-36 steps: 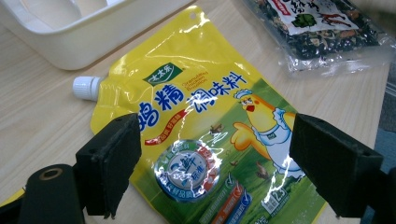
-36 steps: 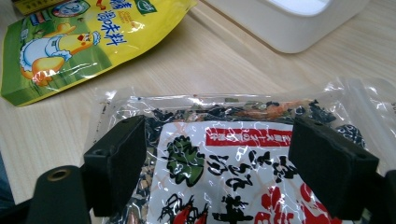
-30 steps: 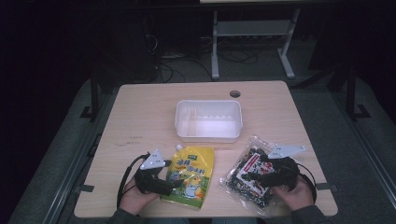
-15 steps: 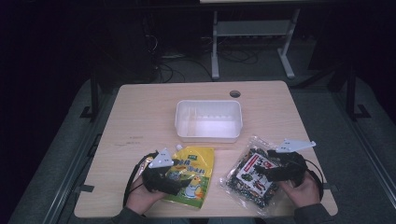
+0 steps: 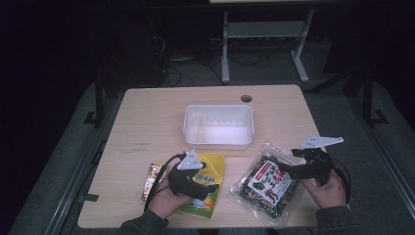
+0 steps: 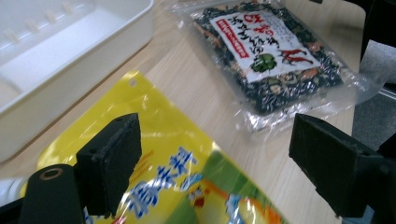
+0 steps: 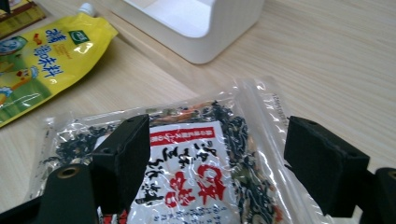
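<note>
Both grippers hang jaws apart, holding nothing, near the table's front edge: the left gripper (image 5: 195,178) over the yellow spouted pouch (image 6: 177,186), the right gripper (image 5: 306,164) over the clear seaweed snack bag (image 7: 187,163) toward the front right corner. The white plastic bin (image 5: 219,125) sits mid-table. Judging a pickup: lower each until a crinkly edge sits between the pads, then pinch, since flat film slips

A white tray (image 5: 219,127) sits mid-table (image 5: 147,117) — yellow pouch (image 5: 211,172), dark seaweed packet (image 5: 266,183) nearer.
</note>
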A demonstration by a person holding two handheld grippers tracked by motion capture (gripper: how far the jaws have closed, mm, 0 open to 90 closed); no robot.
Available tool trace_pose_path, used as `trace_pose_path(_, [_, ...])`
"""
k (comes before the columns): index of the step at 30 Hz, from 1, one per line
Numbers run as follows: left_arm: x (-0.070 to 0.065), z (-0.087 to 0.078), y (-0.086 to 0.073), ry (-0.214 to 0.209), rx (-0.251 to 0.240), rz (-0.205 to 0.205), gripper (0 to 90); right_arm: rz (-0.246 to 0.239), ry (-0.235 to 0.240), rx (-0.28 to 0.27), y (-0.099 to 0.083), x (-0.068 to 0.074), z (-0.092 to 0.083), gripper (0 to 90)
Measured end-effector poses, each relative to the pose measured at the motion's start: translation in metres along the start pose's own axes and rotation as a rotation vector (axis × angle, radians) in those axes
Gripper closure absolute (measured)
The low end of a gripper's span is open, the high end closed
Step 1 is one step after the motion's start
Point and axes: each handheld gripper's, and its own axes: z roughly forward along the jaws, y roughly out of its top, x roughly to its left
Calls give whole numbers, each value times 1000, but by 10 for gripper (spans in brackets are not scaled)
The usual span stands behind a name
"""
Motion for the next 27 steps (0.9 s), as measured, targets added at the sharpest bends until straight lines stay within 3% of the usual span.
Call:
trace_pose_path(15, [-10,41,28,-54,29,14,166,78,-38,63,0,-31,-3,261])
trace_pose_path(27, [-15,67,39,-82,62,19,171,140,-81,121,-19,-55,-6,312])
